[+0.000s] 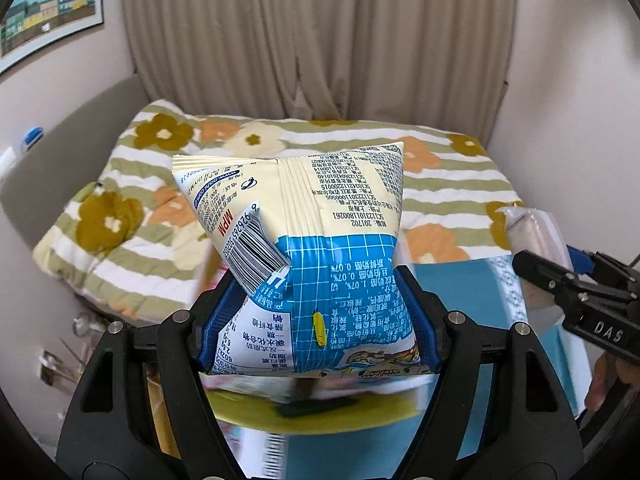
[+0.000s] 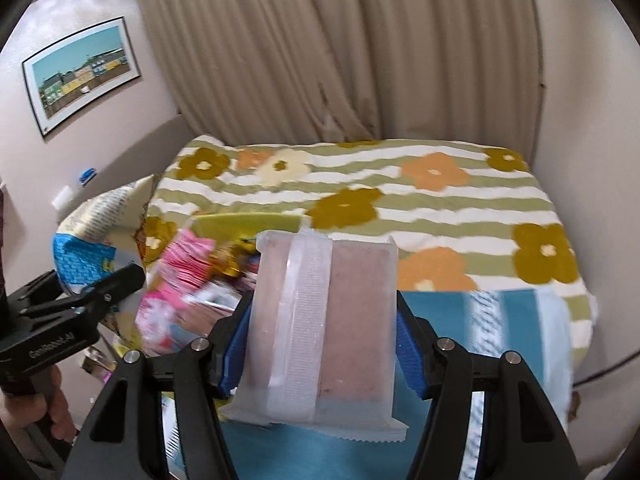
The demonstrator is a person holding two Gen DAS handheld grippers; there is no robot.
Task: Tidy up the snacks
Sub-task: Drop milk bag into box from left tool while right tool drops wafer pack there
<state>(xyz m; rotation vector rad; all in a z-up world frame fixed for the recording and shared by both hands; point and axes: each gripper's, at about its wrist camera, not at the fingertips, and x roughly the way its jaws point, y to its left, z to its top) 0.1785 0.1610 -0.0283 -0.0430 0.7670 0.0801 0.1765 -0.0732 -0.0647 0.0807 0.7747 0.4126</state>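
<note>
Your left tongs (image 1: 316,308) clamped a puffed blue-and-cream snack bag (image 1: 304,240) between their blue pads; your right tongs (image 2: 320,344) gripped a translucent pink snack pack (image 2: 352,320), both lifted above a pile of snacks (image 2: 192,272) before a flowered quilt (image 2: 400,208) and beige curtains (image 2: 320,60).

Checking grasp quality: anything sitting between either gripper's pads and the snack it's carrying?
Nothing visible. The left gripper has its blue pads pressed straight against the sides of the blue-and-cream snack bag. The right gripper clamps the translucent pink bar packet the same way. Both packs are held clear above the snack pile.
</note>
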